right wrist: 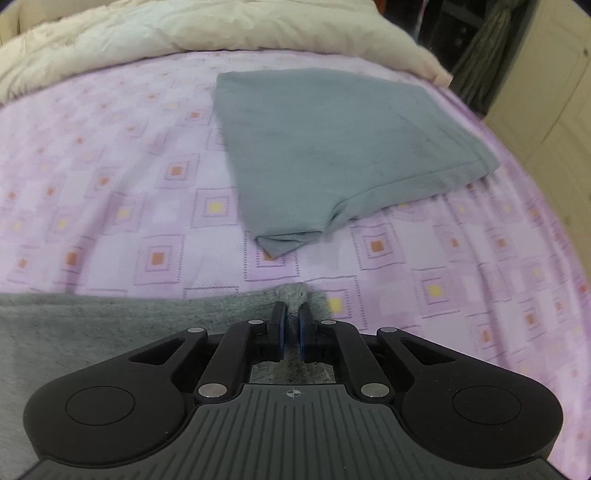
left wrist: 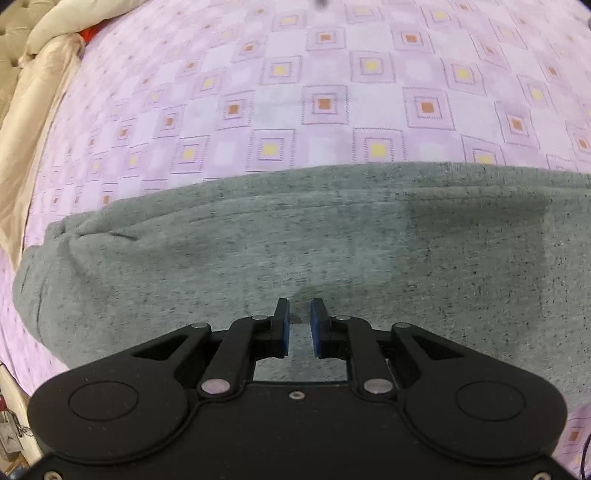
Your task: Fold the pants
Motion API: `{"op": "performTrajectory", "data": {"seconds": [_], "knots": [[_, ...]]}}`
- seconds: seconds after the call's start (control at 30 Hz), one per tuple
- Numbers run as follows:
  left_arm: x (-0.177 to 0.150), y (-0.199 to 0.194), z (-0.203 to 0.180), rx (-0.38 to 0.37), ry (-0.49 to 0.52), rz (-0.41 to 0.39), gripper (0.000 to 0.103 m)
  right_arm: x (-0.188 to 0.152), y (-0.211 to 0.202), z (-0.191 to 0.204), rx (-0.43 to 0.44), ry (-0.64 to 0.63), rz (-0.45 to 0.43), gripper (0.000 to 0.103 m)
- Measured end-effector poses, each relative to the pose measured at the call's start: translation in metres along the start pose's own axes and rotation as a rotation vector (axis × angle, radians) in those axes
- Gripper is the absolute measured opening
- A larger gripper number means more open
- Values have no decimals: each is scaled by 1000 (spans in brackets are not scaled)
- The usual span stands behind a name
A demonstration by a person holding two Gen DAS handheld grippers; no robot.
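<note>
Pants (left wrist: 295, 236) spread flat on the bedsheet (left wrist: 332, 92), folded cloth (right wrist: 332, 147) on the same sheet beyond the pants' corner, duvet (right wrist: 184, 33) behind it, along the far edge

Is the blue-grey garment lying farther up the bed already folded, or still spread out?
Folded. The blue-grey garment lies as a compact rectangle on the bedsheet, and stacked layers show at its near corner.

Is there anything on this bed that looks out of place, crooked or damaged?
Nothing looks damaged or spilled. The folded blue-grey garment lies at an angle to the squares of the bedsheet, and its near corner is a little loose. The right gripper pinches a bunched corner of the grey pants.
</note>
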State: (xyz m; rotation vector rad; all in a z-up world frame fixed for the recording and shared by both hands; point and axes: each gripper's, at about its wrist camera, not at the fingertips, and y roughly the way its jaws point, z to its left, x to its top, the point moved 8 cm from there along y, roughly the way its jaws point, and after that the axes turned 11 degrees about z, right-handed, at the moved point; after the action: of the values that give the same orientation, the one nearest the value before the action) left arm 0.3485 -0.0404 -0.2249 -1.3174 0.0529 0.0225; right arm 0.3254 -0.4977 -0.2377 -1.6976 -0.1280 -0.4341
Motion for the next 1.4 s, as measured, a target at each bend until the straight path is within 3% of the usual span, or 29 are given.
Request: {"op": "performTrajectory", "data": {"seconds": [0.1,0.17,0.23,0.27,0.33,0.5,0.63,0.77,0.87,0.9,0.93,0.97,1.07,1.17,1.3,1.4], "knots": [[-7,-5,12,11,-16,-14,23,-1,2,0,-7,14,5,7],[-14,-5,21,14,-33,-10,23,3,-2,-8,80,73,-13,8],[-23,-6,31,12,-50,0,23,5,-20,-30,158,187,-73,37],[-27,-8,36,9,-57,-2,23,3,-29,-39,168,223,-103,39],[-34,-13,42,10,-66,-11,23,-8,-50,-60,230,301,-139,39],[-47,-22,30,0,-51,-10,23,-61,-68,-84,291,398,-121,39],[-58,-20,14,-14,-24,1,23,-95,-65,-73,366,466,-94,39],[-65,-33,-5,-22,13,-17,23,-104,-50,-55,425,496,-59,39],[-71,-47,-13,-20,27,-40,23,-102,-34,-48,437,532,-27,39],[-72,-49,-14,-18,28,-45,23,-98,-30,-45,447,545,-19,31],[-75,-52,-14,-15,25,-49,23,-96,-32,-43,450,541,-23,9],[-77,-54,-12,-11,20,-52,23,-94,-37,-40,427,519,-35,5],[-85,-58,0,4,-21,-58,23,-90,-42,-35,302,414,-12,4],[-94,-56,19,12,-82,-52,24,-100,-28,-34,284,387,54,6],[-106,-51,53,34,-164,-43,24,-100,-47,-39,298,396,-11,20],[-111,-46,79,50,-203,-40,25,-93,-71,-34,258,315,-90,20]]}}
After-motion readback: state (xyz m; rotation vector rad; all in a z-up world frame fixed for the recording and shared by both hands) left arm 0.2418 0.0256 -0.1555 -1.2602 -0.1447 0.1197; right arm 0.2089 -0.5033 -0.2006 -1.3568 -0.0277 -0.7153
